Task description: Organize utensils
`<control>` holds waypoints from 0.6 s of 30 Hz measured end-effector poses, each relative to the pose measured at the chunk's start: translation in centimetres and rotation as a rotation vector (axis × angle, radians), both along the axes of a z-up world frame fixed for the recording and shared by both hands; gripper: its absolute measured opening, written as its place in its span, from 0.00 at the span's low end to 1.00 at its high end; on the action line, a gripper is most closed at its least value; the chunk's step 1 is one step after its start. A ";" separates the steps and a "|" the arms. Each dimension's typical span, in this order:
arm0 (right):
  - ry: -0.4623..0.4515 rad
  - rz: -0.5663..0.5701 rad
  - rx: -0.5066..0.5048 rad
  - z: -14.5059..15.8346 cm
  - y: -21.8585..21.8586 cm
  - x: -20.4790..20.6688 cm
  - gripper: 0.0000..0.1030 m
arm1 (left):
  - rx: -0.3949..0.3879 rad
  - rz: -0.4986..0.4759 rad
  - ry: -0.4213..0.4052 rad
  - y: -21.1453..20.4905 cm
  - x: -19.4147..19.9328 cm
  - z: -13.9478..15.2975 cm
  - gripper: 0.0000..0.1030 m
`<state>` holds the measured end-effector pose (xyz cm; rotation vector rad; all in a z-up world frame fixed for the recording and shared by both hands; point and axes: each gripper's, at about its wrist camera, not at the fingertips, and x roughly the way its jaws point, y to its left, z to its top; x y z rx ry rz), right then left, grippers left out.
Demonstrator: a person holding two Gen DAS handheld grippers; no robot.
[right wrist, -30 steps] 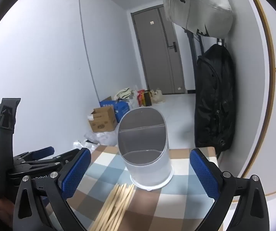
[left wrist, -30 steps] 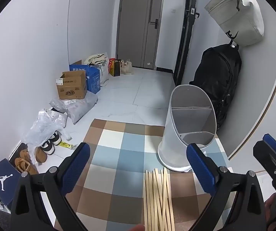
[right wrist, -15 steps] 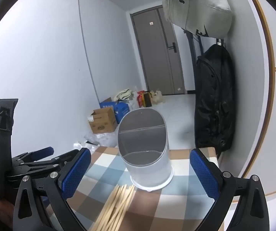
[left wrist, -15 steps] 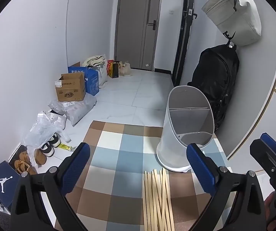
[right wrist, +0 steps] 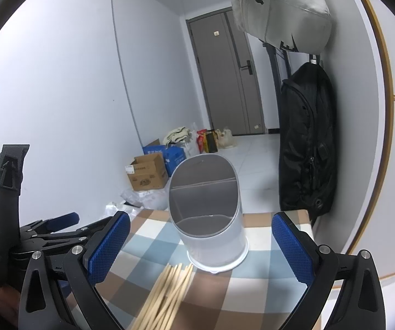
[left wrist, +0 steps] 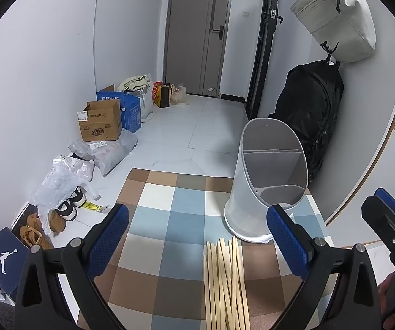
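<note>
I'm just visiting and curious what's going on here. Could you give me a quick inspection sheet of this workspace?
Surface: checked brown, blue and white cloth covering a table.
Job's things: bundle of pale wooden chopsticks lying flat; white oval plastic utensil holder upright just beyond them, compartments seemingly empty.
Clutter: nothing seen on the cloth.
Grippers: left claw open, holding nothing; right claw open, holding nothing.
Cables: nothing seen.
Surroundings: brown cardboard box, bags and shoes along the wall; black backpack and beige bag hanging; grey door shut.
</note>
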<state>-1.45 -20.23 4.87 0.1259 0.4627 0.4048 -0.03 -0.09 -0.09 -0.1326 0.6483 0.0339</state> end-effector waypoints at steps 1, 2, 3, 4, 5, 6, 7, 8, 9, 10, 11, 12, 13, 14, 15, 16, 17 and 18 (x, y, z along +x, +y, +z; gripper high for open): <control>0.000 -0.001 0.000 0.0 0.0 0.0 1.00 | -0.001 0.000 0.000 0.1 0.0 0.0 0.95; 0.000 -0.001 0.000 0.0 0.0 0.0 1.00 | -0.002 0.000 0.001 0.1 0.0 0.0 0.95; 0.000 0.000 0.001 0.0 0.0 0.0 1.00 | -0.001 0.001 0.000 0.1 0.0 0.0 0.95; 0.000 0.000 0.001 0.0 0.0 0.0 1.00 | 0.000 0.000 0.000 0.0 0.0 0.0 0.95; 0.000 0.000 0.002 0.0 0.0 0.0 1.00 | 0.001 0.000 0.000 0.0 0.0 0.0 0.95; 0.000 0.000 0.003 0.0 0.0 0.0 1.00 | 0.001 0.000 0.000 0.0 0.0 0.0 0.95; 0.000 0.001 0.004 -0.1 -0.1 0.0 1.00 | 0.002 0.001 0.002 0.1 0.0 -0.1 0.95; 0.000 0.001 0.003 -0.1 -0.1 0.0 1.00 | 0.003 0.001 0.003 0.1 0.0 -0.2 0.95; -0.001 0.001 0.003 -0.1 -0.1 0.0 1.00 | 0.004 0.002 0.004 0.1 0.0 -0.2 0.95; -0.001 0.001 0.003 -0.1 -0.1 0.0 1.00 | 0.004 0.003 0.006 0.1 0.0 -0.3 0.95; -0.001 0.001 0.004 -0.1 -0.1 0.0 1.00 | 0.002 0.005 0.008 0.1 0.1 -0.3 0.95; 0.000 0.002 0.004 -0.1 -0.1 0.0 1.00 | 0.000 0.006 0.011 0.1 0.1 -0.4 0.95; 0.000 0.001 0.005 -0.1 -0.1 0.0 1.00 | -0.003 0.008 0.013 0.2 0.1 -0.4 0.95; 0.000 0.001 0.005 -0.1 0.0 -0.1 1.00 | -0.007 0.009 0.014 0.2 0.1 -0.4 0.95; -0.001 0.002 0.005 -0.2 0.0 -0.1 1.00 | -0.009 0.009 0.015 0.2 0.1 -0.4 0.95; -0.001 0.003 0.007 -0.1 0.0 -0.1 1.00 | -0.009 0.010 0.016 0.2 0.1 -0.4 0.95; -0.002 0.004 0.006 -0.2 0.0 -0.1 1.00 | -0.009 0.010 0.017 0.2 0.1 -0.4 0.95; -0.003 0.006 0.004 -0.2 0.1 -0.1 1.00 | -0.010 0.009 0.018 0.2 0.0 -0.4 0.95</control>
